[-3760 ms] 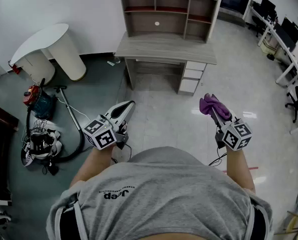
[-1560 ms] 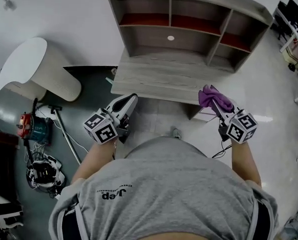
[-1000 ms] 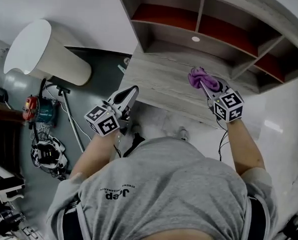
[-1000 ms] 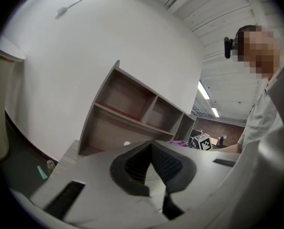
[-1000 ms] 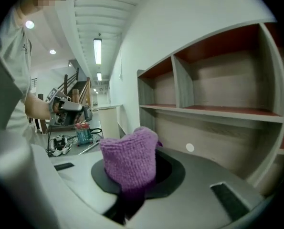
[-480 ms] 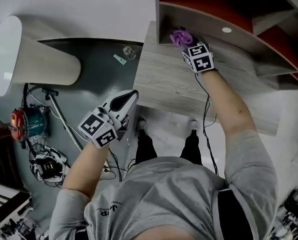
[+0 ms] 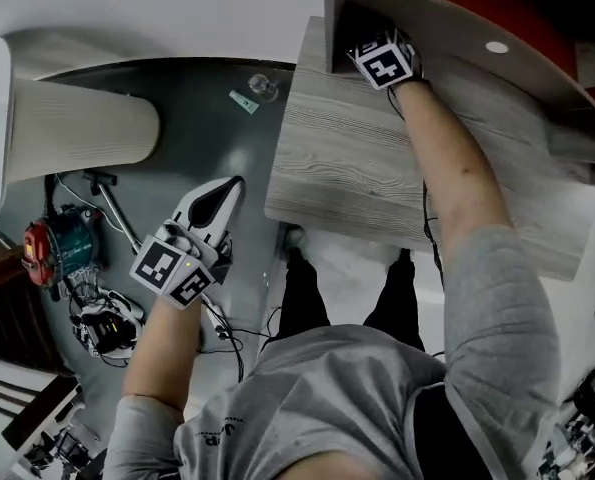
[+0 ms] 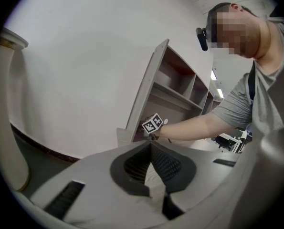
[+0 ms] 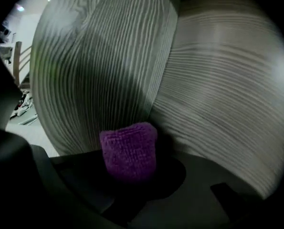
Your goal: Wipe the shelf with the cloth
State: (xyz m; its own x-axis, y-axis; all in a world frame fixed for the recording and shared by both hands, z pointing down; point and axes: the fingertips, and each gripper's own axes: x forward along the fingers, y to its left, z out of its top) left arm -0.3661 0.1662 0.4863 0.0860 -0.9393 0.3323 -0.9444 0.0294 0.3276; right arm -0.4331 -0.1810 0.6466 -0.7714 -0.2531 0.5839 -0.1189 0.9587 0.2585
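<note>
While the right tongs (image 7: 362, 38) are gripping a wad of purple cloth (image 9: 128, 152) between their jaws, they are sitting deep in the left corner of the shelf (image 7: 328, 18), low down where its bottom compartment is meeting the wooden surface (image 7: 347, 158). The right gripper view is showing the cloth poking out toward the seam where 2 grained wood panels (image 9: 218, 80) are joining, very near them, though it is not possible to tell whether the fabric is actually pressing on the wood. The head view is not showing the cloth at all, since the marker cube and the shadow of the compartment are covering it. The left tongs (image 7: 225, 190) are hanging well apart from the shelf, out over the grey floor (image 7: 207, 128), with their jaws closed tip to tip on nothing and taking no part in the job. Judging by this, the wiping is only beginning: the cloth is in place at 1 end of the lowest compartment, no board is looking visibly cleaner than another, and the long run to the right, plus the upper compartments with the red backs (image 7: 447, 8), is probably waiting to be done.
</note>
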